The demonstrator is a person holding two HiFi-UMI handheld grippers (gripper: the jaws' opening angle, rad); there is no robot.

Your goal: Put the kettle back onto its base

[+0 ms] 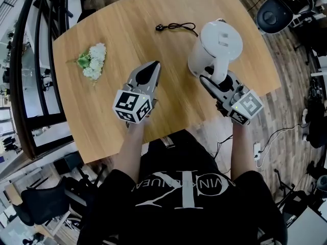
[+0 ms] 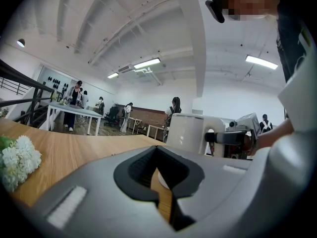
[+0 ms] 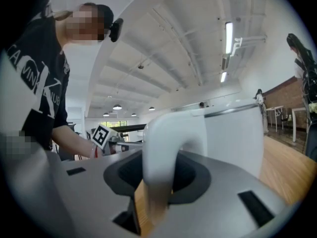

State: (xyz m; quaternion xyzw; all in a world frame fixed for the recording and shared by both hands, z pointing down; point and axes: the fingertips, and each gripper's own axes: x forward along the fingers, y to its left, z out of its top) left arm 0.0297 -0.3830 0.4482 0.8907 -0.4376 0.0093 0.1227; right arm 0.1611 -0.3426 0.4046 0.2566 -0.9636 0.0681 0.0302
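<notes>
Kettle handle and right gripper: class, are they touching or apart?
Touching. The right gripper view shows the jaws of the right gripper closed on the white kettle handle, with no gap on either side.

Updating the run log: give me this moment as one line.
right gripper: shut on kettle handle | left gripper: shut, empty | kettle: upright, over table

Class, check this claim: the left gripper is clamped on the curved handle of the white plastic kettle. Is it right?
Not quite. It is the right gripper that is clamped on the curved handle of the white plastic kettle. The right gripper view shows the handle between its jaws.
</notes>
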